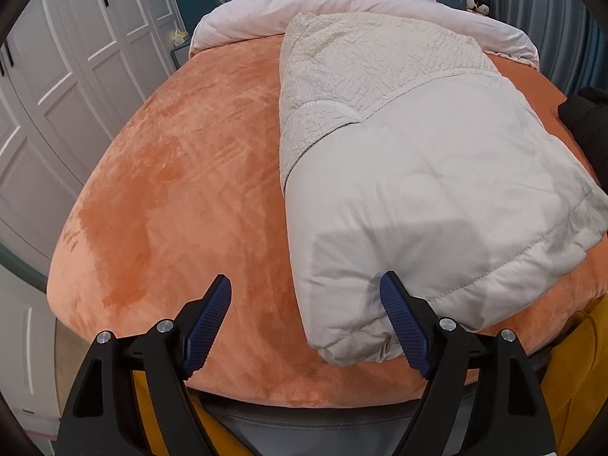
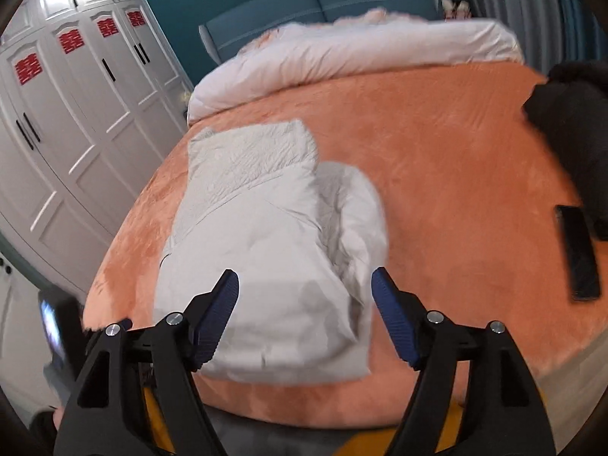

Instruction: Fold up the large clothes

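Note:
A pale grey padded coat [image 1: 429, 190] with a cream fleece lining lies folded lengthwise on the orange bed cover [image 1: 182, 174]. Its near end reaches the bed's front edge. My left gripper [image 1: 306, 285] is open and empty, low over the front edge at the coat's near left corner; its right finger [image 1: 402, 319] overlaps the coat's edge. In the right wrist view the coat [image 2: 266, 235] lies just ahead of my right gripper [image 2: 305, 281], which is open, empty and held above the coat's near end.
A white duvet [image 1: 342, 7] is bunched at the head of the bed. White wardrobes [image 2: 76, 121] stand on the left. A black garment [image 2: 570, 121] and a dark phone [image 2: 579, 250] lie on the bed's right side. Yellow fabric [image 1: 577, 380] shows below the front edge.

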A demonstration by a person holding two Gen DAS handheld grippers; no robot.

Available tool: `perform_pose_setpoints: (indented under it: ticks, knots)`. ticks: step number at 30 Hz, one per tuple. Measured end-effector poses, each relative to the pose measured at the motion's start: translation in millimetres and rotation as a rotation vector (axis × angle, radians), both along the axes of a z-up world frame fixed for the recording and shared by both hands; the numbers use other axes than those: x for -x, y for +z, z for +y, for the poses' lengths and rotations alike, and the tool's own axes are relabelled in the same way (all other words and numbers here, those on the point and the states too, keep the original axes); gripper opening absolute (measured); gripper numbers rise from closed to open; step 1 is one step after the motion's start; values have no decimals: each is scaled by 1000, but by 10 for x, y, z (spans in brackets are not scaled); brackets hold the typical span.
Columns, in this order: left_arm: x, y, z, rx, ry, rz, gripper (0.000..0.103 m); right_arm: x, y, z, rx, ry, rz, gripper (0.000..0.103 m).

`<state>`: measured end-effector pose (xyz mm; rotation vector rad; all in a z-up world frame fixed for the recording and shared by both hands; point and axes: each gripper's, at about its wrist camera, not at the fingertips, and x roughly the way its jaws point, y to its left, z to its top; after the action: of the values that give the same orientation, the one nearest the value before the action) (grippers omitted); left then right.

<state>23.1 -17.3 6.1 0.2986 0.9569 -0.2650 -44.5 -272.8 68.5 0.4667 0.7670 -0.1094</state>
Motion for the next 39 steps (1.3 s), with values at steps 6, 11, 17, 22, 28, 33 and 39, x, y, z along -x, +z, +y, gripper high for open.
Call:
perform_pose_setpoints:
  ticks: [6, 11, 17, 22, 28, 33, 39]
  knots:
    - [10, 120, 126, 54, 23, 15, 78, -258, -545, 15, -154, 59, 100, 1]
    - [18, 382, 172, 100, 32, -51, 78, 250, -469, 29, -138, 10, 37, 0]
    - [-64, 241, -11, 58, 18, -20, 78, 181, -1070, -2, -216, -15, 186, 2]
    - [-83, 169, 0, 46, 30, -8, 78, 325, -532, -116, -141, -43, 86, 17]
    - [-119, 166, -10, 44, 31, -11, 78, 111, 18, -362, -92, -81, -35, 53]
    - [-120, 159, -20, 37, 31, -11, 78, -562, 13, -453, -47, -91, -7, 67]
    - [-147, 148, -33, 24, 35, -10, 78, -1017, -226, -390, -186, -30, 64, 20]
